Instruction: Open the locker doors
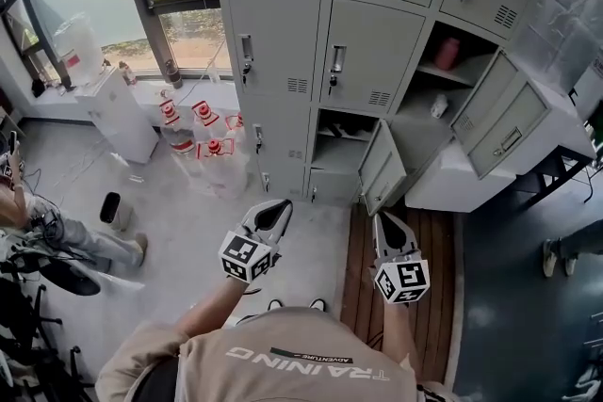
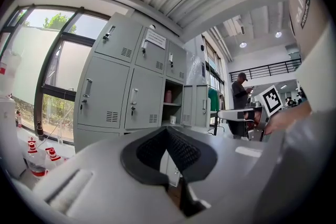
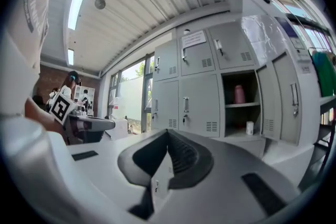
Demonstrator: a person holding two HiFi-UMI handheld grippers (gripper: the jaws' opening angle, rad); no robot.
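A grey locker bank (image 1: 363, 56) stands ahead of me. In the middle row the left door (image 1: 273, 47) and the centre door (image 1: 366, 61) are shut, and the right door (image 1: 509, 116) hangs open. A pink bottle (image 1: 448, 52) and a small white cup (image 1: 439, 106) sit in that open compartment. Lower down, another door (image 1: 382, 167) is swung open. My left gripper (image 1: 274, 216) and right gripper (image 1: 387, 229) are both shut and empty, held short of the lockers. The right gripper view shows the same pink bottle (image 3: 239, 94) and cup (image 3: 250, 127).
Several large red-capped water bottles (image 1: 203, 141) stand on the floor left of the lockers, beside a white cabinet (image 1: 122, 113) under the window. A wooden platform (image 1: 410, 245) lies under my right gripper. A seated person's leg (image 1: 85, 240) and a black cylinder (image 1: 110, 207) are at left.
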